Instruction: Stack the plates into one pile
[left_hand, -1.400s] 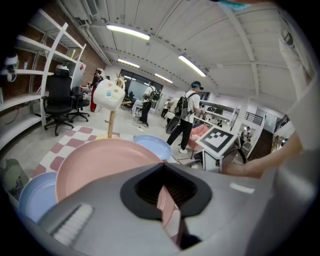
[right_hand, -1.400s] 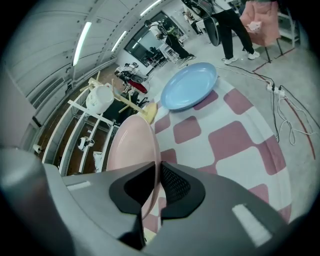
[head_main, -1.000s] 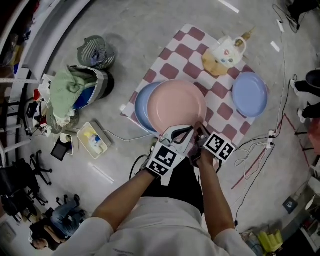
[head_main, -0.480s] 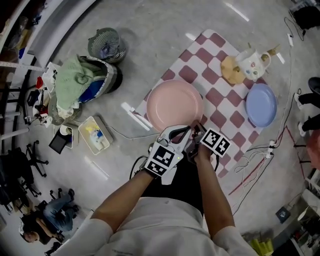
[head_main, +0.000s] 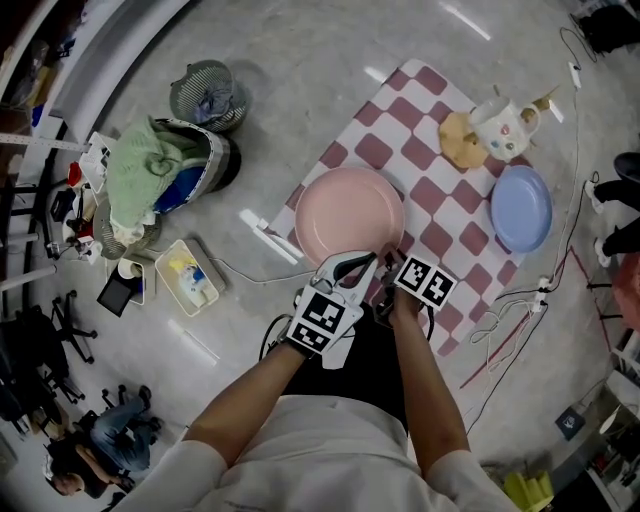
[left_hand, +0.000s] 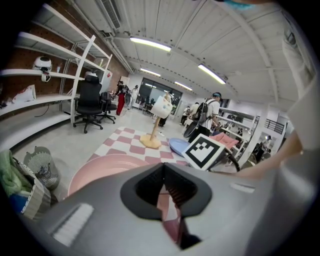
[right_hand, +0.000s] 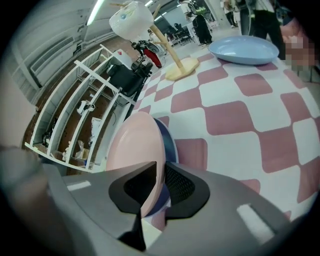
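A pink plate (head_main: 345, 210) lies on the red-and-white checked mat (head_main: 420, 110), over a darker blue plate (right_hand: 168, 142) that only the right gripper view shows. My right gripper (head_main: 392, 262) is shut on the pink plate's (right_hand: 132, 150) near rim, which runs between its jaws (right_hand: 159, 170). My left gripper (head_main: 352, 264) sits just beside it at the same rim with its tips together (left_hand: 163, 167) and nothing in them; the pink plate (left_hand: 100, 167) spreads ahead of it. A light blue plate (head_main: 522, 208) lies apart at the mat's right side.
A white mug on a wooden stand (head_main: 503, 125) is at the mat's far right corner. On the floor to the left are a basket of green cloth (head_main: 160, 165), a mesh bin (head_main: 205, 92) and a small tray (head_main: 188, 275). Cables (head_main: 510, 300) trail on the right.
A second ago the darker blue plate stuck out to the left of the pink one; now the pink plate covers it. Both grippers stay at its near rim.
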